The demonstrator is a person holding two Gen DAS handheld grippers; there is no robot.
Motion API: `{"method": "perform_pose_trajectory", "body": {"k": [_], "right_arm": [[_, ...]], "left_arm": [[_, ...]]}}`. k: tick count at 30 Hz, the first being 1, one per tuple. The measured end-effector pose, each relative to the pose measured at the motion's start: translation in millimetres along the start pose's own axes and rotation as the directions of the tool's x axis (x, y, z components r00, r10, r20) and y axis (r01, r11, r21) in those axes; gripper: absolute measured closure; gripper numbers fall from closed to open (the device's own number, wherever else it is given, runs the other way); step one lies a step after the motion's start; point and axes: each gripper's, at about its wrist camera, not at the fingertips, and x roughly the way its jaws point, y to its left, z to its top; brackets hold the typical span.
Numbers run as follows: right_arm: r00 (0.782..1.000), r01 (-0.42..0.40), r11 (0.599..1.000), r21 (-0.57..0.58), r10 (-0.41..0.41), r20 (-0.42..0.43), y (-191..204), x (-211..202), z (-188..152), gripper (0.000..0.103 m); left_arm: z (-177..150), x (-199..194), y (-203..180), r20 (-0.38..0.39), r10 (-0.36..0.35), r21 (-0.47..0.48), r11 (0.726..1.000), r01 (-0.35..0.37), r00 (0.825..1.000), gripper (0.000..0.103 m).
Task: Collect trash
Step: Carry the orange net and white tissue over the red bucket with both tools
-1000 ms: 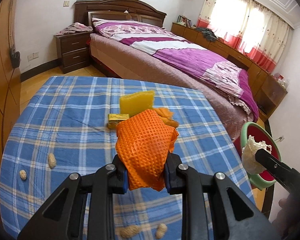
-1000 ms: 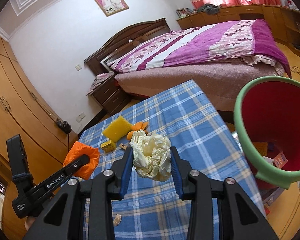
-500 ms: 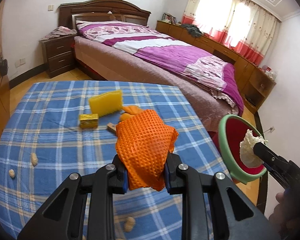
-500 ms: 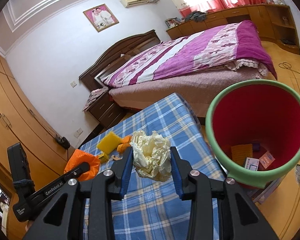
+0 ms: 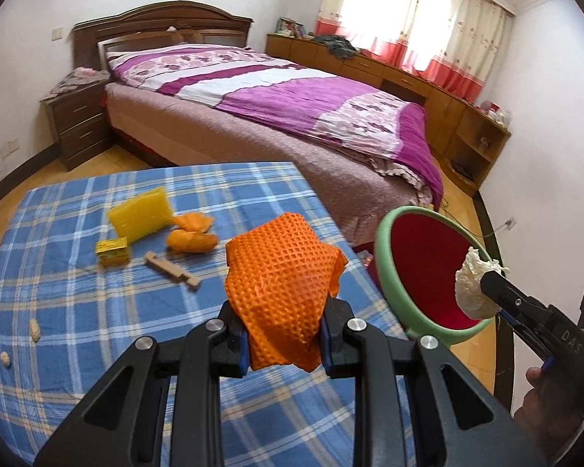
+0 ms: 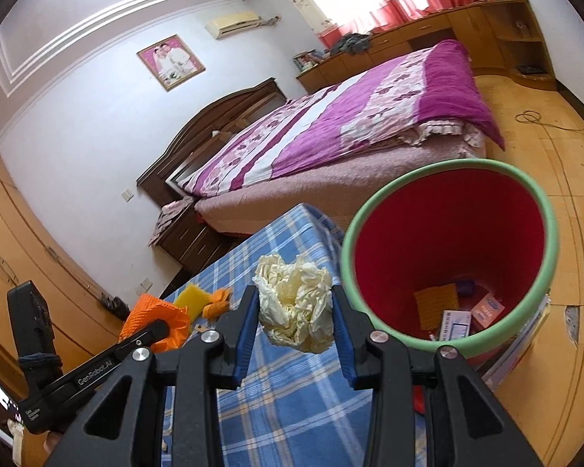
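Observation:
My left gripper point(image 5: 283, 325) is shut on an orange mesh net point(image 5: 282, 284), held above the blue checked tablecloth point(image 5: 78, 311) near its right edge. My right gripper point(image 6: 295, 313) is shut on a crumpled cream paper ball point(image 6: 294, 309), close to the rim of the green bin with a red inside point(image 6: 541, 210). In the left wrist view the paper ball point(image 5: 472, 288) hangs in front of the bin's mouth point(image 5: 387, 272). The bin holds several boxes and an orange piece point(image 6: 436, 301).
On the cloth lie a yellow sponge point(image 5: 141, 220), orange peel point(image 5: 190, 235), a small yellow box point(image 5: 113, 251), a wooden piece point(image 5: 171, 270) and peanuts point(image 5: 34, 329). A bed with a purple cover point(image 5: 292, 116) stands beyond the table. The bin stands on the wooden floor point(image 6: 545, 136).
Both grippers have swung right toward the bin with their loads still held. The bin has grown larger in the right wrist view, and the table litter has slid left in the left wrist view.

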Motion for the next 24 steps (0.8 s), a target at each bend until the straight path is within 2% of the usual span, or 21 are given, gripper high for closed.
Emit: {"method": "perform_pose_trajectory", "body": {"k": [12, 20, 24], "right_arm": [[0.995, 0.071, 0.995, 0.075, -0.076, 0.063, -46.8, -20.5, 11.0, 0.064], [0.992, 0.105, 0.986, 0.127, -0.113, 0.056, -76.3, -17.4, 11.3, 0.064], [0.985, 0.150, 0.981, 0.125, -0.159, 0.061, -87.4, -16.7, 11.8, 0.063]], "left_arm": [[4.7, 22.3, -59.7, -0.033, -0.067, 0.112, 0.991, 0.070, 0.997, 0.077], [2.8, 49.5, -93.4, -0.078, -0.096, 0.169, 0.980, 0.108, 0.992, 0.077], [0.3, 66.0, -107.0, -0.101, -0.105, 0.192, 0.974, 0.123, 0.989, 0.077]]}}
